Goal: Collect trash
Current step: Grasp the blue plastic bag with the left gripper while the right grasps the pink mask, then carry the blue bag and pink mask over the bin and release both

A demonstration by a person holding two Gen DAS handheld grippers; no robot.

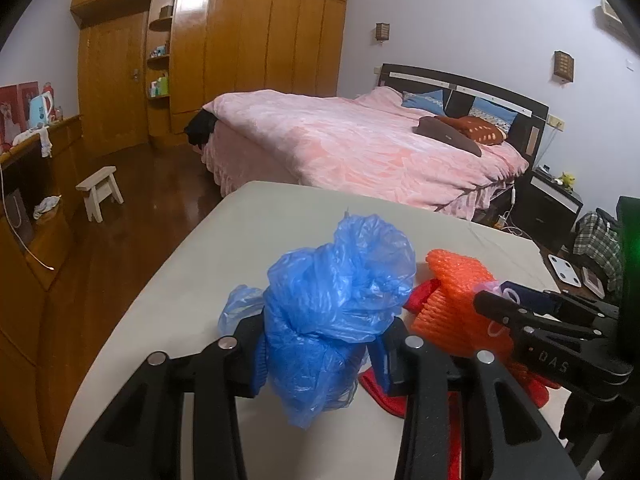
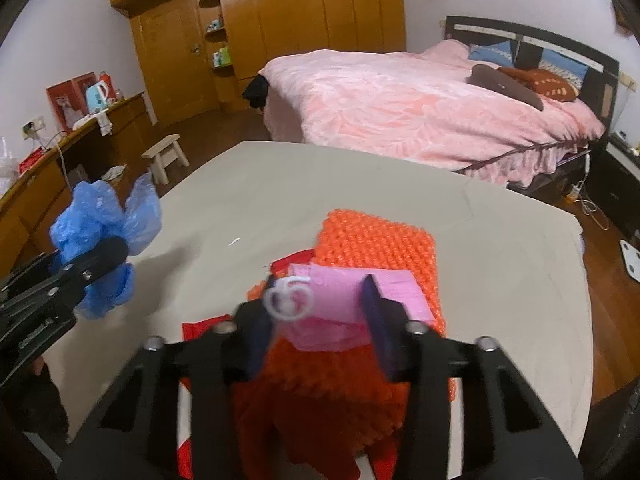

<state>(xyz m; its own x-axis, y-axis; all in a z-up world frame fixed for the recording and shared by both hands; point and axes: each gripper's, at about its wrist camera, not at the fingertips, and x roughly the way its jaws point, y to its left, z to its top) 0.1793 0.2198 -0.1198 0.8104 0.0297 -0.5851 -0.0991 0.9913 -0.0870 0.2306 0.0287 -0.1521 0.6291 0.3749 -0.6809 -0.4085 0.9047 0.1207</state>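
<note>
Above the beige table point(image 1: 248, 232), left gripper point(image 1: 320, 356) grasps a blue plastic bag point(image 1: 336, 292); right gripper point(image 2: 316, 320) clenches a pink mask point(image 2: 344, 300) over orange bubble wrap point(image 2: 376, 236).

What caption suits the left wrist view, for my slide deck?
Left gripper clamps a crumpled blue plastic bag above the table, orange foam netting alongside.

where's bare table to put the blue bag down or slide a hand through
Free: the far half of the table, toward the pink bed, and the left strip beside the blue bag. The right edge past the orange mesh is also bare. Crowded: the near middle, where orange mesh, red pieces and the pink packet pile by the right tongs.
</note>
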